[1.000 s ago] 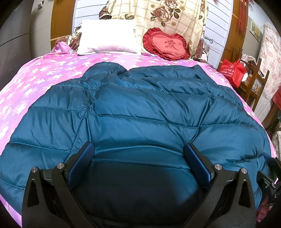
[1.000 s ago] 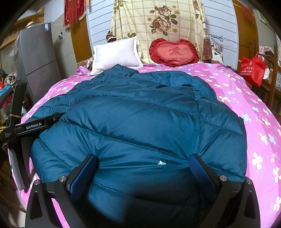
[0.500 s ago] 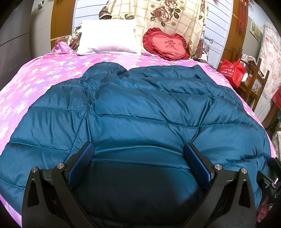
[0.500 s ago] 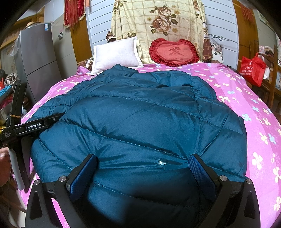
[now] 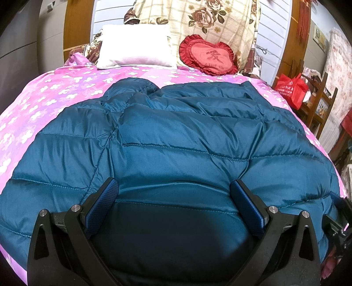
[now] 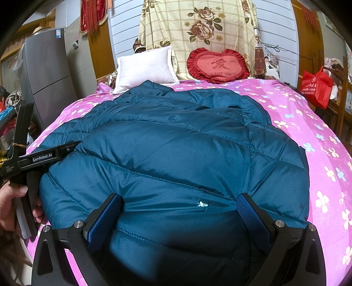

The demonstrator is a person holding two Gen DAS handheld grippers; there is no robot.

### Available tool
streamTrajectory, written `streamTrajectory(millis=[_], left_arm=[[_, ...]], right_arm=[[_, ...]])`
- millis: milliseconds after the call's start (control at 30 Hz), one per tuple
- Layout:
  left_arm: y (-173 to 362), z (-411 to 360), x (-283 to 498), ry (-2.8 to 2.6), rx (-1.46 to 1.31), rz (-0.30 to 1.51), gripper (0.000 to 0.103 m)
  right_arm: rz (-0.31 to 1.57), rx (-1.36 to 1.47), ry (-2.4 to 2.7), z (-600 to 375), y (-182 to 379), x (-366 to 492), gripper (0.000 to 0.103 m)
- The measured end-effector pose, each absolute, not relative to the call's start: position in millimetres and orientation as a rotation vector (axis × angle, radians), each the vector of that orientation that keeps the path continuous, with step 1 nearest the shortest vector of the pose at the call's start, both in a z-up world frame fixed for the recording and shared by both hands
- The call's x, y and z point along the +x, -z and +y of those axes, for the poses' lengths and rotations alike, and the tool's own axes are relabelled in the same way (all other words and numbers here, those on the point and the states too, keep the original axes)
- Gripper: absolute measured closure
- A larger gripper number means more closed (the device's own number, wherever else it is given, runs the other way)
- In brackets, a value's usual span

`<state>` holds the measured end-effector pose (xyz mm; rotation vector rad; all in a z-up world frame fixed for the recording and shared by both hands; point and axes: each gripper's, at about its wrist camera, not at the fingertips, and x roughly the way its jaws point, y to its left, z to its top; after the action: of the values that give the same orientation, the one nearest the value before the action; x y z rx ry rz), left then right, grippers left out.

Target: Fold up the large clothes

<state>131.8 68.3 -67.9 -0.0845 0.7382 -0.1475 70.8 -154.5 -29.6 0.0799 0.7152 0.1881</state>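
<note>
1. Teal quilted jacket (image 5: 176, 140) lies spread on the bed (image 5: 44, 99), over a pink flowered sheet; it covers most of the near half and reaches the near edge
2. Left tool (image 5: 173, 198) sits low at the near hem, fingers (image 5: 103, 202) spread wide with padded fabric bulging between them; nothing pinched
3. Right tool (image 6: 179, 211) also at the near edge, further to the right side of the jacket, fingers (image 6: 250, 215) spread wide over the cloth; nothing pinched
4. Small tear (image 6: 202, 204) with pale filling showing lies on a seam between the right tool's fingers
5. In the right wrist view the left tool (image 6: 44, 157) shows side-on at the left edge of the jacket, a hand (image 6: 11, 206) round its grip
6. At the head of the bed: white pillow (image 5: 135, 46) on the left, red heart cushion (image 5: 209, 55) beside it, both against a rose-print cloth (image 5: 198, 19)
7. Red bag (image 6: 316, 88) stands off the bed on the right; grey fridge (image 6: 48, 74) stands to the left
</note>
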Motion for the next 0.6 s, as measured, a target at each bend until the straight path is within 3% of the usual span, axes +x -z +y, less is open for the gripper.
streamTrajectory(millis=[300,500,600], left_arm=[[65.6,68.6,127.4,0.192,-0.092,0.732,0.000],[65.4,65.7,126.4,0.177,-0.085,0.733,0.000],[66.0,62.9,126.3,0.170,-0.076,0.738,0.000]], right_arm=[[0.750,0.058,-0.172,-152.8,23.2,74.0,0.000],[0.521,0.139,0.051,-191.1,-20.7,57.8,0.003],[0.506,0.161,0.073,-193.2,-29.1,73.1,0.003]])
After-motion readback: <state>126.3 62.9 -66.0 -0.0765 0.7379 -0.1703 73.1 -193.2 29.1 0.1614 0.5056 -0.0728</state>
